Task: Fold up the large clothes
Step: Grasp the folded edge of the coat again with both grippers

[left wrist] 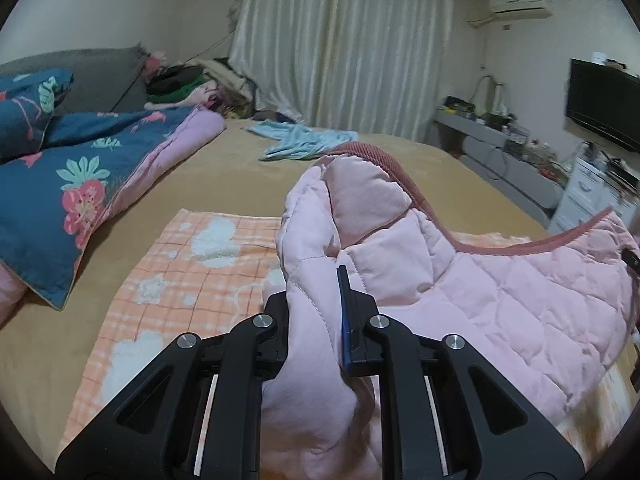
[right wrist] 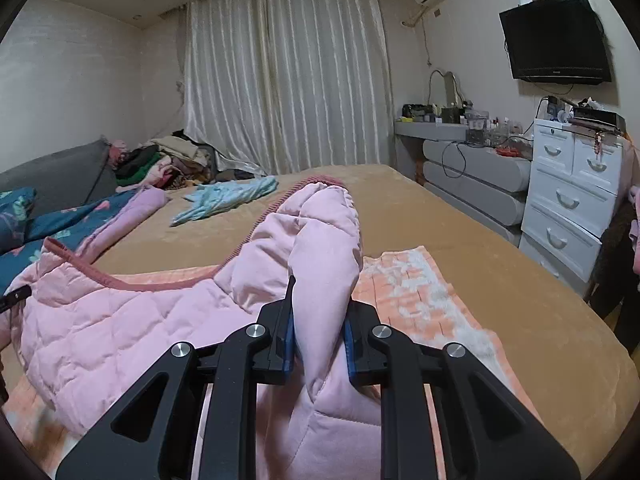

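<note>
The left gripper (left wrist: 316,320) is clamped on a bunched fold of the pink quilted jacket (left wrist: 500,300), and the right gripper (right wrist: 320,328) is likewise closed tight on another fold of it. The jacket hangs between them above the orange checked towel (left wrist: 180,280) near the bed's (left wrist: 224,184) front edge. A light blue garment (right wrist: 224,198) lies toward the bed's far edge.
</note>
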A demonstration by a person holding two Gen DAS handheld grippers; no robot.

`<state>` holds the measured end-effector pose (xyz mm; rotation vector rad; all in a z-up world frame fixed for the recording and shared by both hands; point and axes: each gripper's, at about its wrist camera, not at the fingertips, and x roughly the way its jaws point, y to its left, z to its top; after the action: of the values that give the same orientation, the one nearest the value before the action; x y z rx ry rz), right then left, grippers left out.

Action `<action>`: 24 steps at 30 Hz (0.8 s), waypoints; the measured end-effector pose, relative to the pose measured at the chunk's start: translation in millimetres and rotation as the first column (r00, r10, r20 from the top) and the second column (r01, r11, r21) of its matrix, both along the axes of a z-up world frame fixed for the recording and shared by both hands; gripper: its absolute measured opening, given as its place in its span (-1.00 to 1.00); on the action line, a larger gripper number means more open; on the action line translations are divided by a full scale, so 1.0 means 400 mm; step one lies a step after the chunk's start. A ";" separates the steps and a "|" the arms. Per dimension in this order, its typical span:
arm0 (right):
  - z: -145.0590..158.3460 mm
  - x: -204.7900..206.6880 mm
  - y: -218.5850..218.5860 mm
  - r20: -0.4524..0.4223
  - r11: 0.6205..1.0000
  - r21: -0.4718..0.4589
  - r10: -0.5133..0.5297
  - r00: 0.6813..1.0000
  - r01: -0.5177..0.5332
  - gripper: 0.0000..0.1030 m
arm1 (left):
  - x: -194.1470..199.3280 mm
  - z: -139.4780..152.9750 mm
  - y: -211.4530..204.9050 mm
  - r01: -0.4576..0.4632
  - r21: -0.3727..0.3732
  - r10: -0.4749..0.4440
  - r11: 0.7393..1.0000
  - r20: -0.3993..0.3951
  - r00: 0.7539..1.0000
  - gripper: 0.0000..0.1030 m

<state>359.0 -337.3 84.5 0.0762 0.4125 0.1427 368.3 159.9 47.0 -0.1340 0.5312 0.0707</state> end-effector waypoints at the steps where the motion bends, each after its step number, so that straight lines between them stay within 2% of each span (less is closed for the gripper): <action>1: -0.005 0.033 0.003 -0.014 1.000 0.000 -0.008 1.000 0.008 -0.67 | 0.018 -0.007 0.003 -0.011 0.001 0.011 1.000 -0.006 1.000 -0.85; 6: -0.059 0.147 0.035 -0.069 0.997 -0.062 -0.050 0.996 0.045 -0.67 | 0.119 -0.069 0.000 -0.055 0.049 0.058 0.997 -0.066 0.996 -0.85; 9: -0.123 0.206 0.049 -0.117 0.992 -0.101 -0.087 0.989 0.076 -0.67 | 0.169 -0.121 0.002 -0.078 0.074 0.087 0.994 -0.124 0.988 -0.85; 13: -0.220 0.281 0.046 -0.214 0.989 -0.113 -0.122 0.969 0.099 -0.67 | 0.214 -0.183 0.019 -0.092 0.071 0.104 0.993 -0.190 0.976 -0.85; 19: -0.327 0.327 0.043 -0.310 0.986 -0.131 -0.143 0.940 0.107 -0.57 | 0.252 -0.266 0.033 -0.092 0.047 0.101 0.995 -0.258 0.961 -0.85; 24: -0.364 0.335 0.037 -0.355 0.983 -0.145 -0.154 0.922 0.109 -0.47 | 0.261 -0.283 0.023 -0.096 0.064 0.110 0.993 -0.271 0.956 -0.84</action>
<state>492.9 -322.5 -61.2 0.0083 0.7860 -0.0323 472.6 169.2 -66.2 -0.1027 0.7995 0.2063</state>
